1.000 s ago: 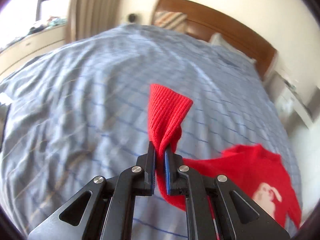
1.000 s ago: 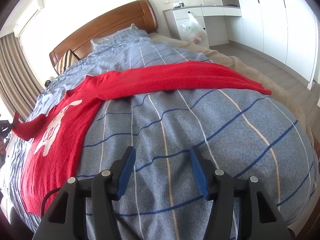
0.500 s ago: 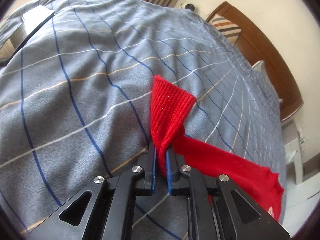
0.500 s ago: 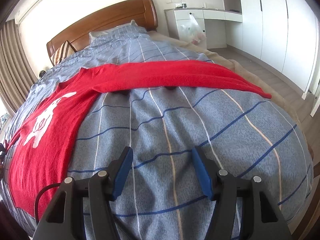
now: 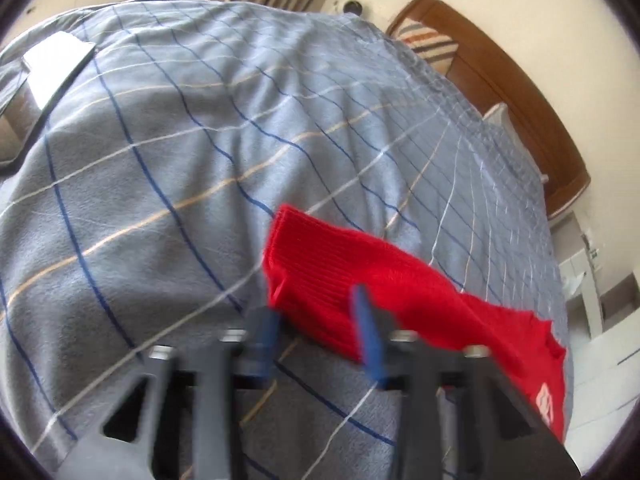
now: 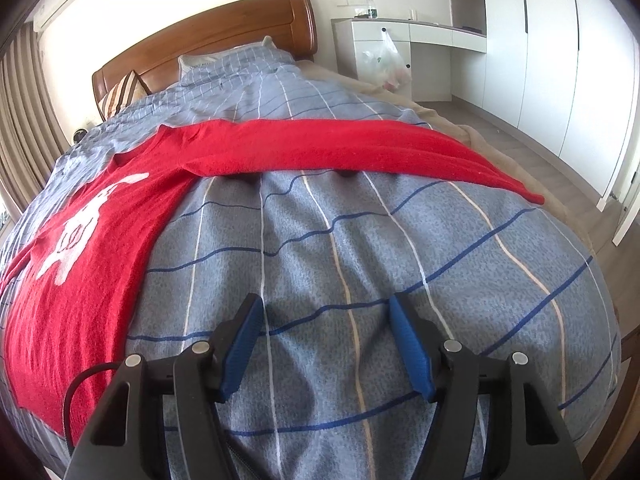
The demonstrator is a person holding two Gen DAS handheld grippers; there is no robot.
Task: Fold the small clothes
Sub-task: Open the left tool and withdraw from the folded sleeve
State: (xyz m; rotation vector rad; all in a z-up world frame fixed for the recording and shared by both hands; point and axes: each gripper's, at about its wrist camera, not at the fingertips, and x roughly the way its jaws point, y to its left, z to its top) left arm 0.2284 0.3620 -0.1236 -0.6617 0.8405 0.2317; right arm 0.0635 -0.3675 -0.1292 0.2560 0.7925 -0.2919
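A red knit sweater [image 6: 100,240] with a white figure on its front lies spread on the bed. One sleeve [image 6: 340,148] stretches out to the right in the right wrist view. The other sleeve's ribbed cuff [image 5: 320,264] lies flat on the blanket in the left wrist view. My left gripper [image 5: 316,328] is open, its blue pads either side of the cuff's near edge, blurred by motion. My right gripper [image 6: 326,340] is open and empty over bare blanket, short of the sleeve.
The bed has a blue-grey checked blanket [image 6: 360,260] and a wooden headboard [image 6: 208,36]. A striped pillow [image 5: 432,42] leans at the head. A white desk [image 6: 400,40] and wardrobes stand to the right. A flat white object [image 5: 56,68] lies at the bed's left edge.
My left gripper has opened and let go of the cuff, which now lies flat on the blanket. My right gripper has stayed open and nearly still.
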